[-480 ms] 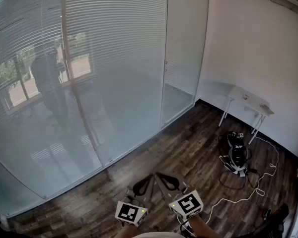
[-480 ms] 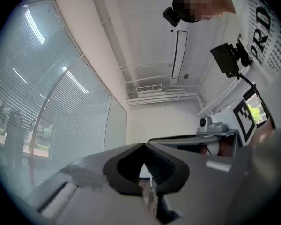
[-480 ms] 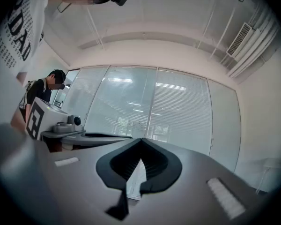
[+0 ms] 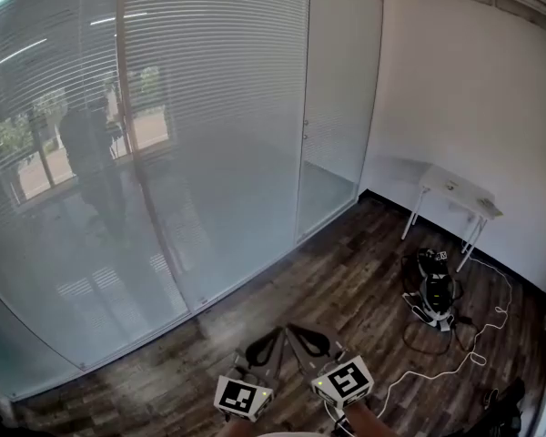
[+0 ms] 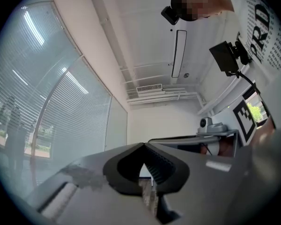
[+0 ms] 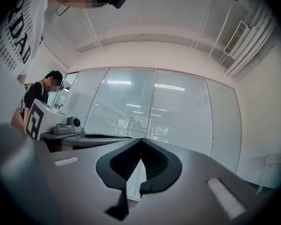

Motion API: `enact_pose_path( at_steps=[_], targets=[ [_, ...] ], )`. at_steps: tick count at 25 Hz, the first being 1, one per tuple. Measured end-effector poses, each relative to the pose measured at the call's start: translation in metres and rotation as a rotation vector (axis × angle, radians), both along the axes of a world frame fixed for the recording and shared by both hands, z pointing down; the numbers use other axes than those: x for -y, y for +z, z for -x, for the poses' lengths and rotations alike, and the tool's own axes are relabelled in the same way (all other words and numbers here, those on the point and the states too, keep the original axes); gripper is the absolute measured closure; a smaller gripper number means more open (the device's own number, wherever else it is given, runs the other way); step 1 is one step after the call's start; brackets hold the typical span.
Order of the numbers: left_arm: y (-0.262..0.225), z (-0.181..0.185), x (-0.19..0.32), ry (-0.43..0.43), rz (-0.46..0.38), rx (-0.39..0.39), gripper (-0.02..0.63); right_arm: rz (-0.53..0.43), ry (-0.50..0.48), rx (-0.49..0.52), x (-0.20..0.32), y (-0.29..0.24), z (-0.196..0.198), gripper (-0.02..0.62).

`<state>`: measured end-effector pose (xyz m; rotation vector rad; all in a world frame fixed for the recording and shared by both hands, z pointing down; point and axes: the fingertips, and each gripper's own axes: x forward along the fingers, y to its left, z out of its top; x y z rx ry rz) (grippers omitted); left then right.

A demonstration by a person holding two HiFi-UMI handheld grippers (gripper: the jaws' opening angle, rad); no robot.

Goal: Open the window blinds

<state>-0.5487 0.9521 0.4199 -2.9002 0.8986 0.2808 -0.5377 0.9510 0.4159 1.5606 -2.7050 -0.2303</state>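
Both claws, the left gripper (image 4: 275,333) and right gripper (image 4: 297,330), are pressed together and empty, side by side. The blinds (image 4: 209,89) hang well apart at eleven o'clock, slats level. The left one looks nearer.

Two grey two-jaw grippers: left gripper (image 5: 144,144), right gripper (image 6: 141,139). Two white cubes with black square markers (image 4: 243,397), one per gripper. In head view, two wide glass panes with white horizontal slat blinds (image 4: 209,107). One narrow frosted glass door (image 4: 341,98). One small white thin-legged table (image 4: 460,192). One black bag on floor (image 4: 434,288). One white cable (image 4: 428,372). One bystander in dark top (image 6: 37,93).
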Motion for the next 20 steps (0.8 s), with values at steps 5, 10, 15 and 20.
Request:
enact_pose_path(
  at_steps=[5,10,15,20],
  targets=[
    [0.003,0.004,-0.001,-0.013,0.019,0.008,0.615,0.003,-0.013,-0.027,-0.002,-0.001,0.004,0.588],
    [-0.012,0.006,-0.003,-0.015,-0.007,-0.049,0.615,0.026,-0.025,0.027,-0.001,-0.001,0.006,0.588],
    [-0.005,0.016,-0.001,-0.008,0.008,-0.047,0.615,0.001,-0.027,-0.043,0.0,0.002,0.02,0.588],
    [-0.01,0.022,0.004,0.009,0.006,-0.055,0.615,-0.045,0.008,-0.108,0.003,-0.004,0.027,0.588]
  ],
)
